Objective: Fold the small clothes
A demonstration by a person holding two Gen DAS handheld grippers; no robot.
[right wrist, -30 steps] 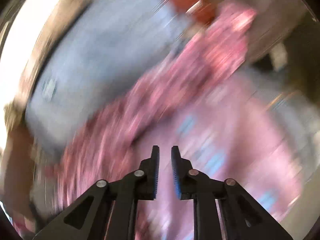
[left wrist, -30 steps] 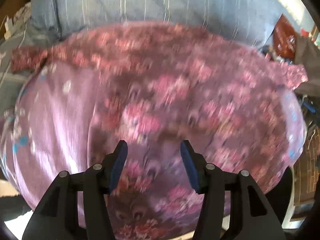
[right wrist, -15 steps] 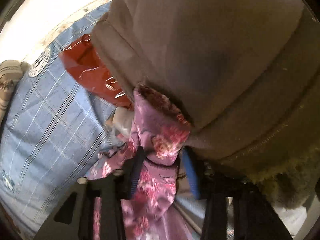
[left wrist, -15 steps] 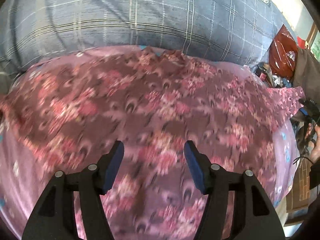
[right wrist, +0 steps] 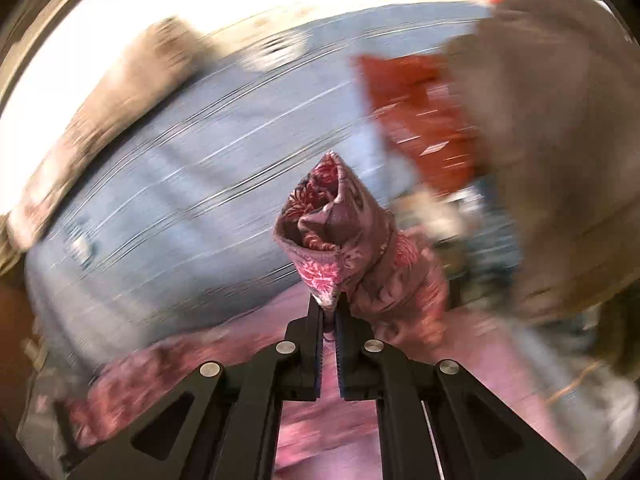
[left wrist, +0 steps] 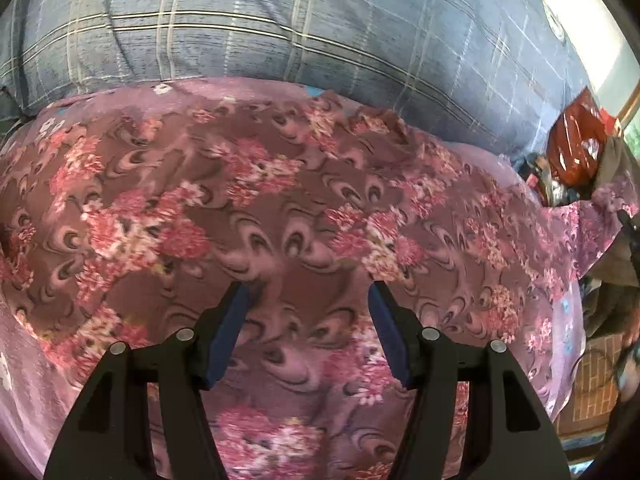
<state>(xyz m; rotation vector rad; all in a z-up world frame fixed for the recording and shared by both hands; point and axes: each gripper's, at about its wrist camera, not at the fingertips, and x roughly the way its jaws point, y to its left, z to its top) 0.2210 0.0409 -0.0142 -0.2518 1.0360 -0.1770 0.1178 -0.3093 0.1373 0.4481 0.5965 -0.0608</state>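
Observation:
A small floral garment (left wrist: 288, 216), maroon with pink flowers, lies spread on a purple sheet (left wrist: 24, 364). My left gripper (left wrist: 310, 304) hovers open just over the garment's near middle, nothing pinched between its blue pads. Far to the right, the garment's corner (left wrist: 600, 204) is pulled up. In the right wrist view my right gripper (right wrist: 329, 310) is shut on that corner of the floral garment (right wrist: 336, 232), which bunches up in front of the fingertips while the rest trails down to the sheet.
A blue plaid pillow (left wrist: 320, 28) lies behind the garment and shows blurred in the right wrist view as the pillow (right wrist: 192, 184). At the right stand a red plastic bag (left wrist: 576, 148) and a heap of brown cloth (right wrist: 560, 152). Clutter and brick flooring sit beyond the bed's right edge.
The right gripper closed on the garment's corner beside the brown cloth and lifted it away. The left gripper swept across the garment, staying open.

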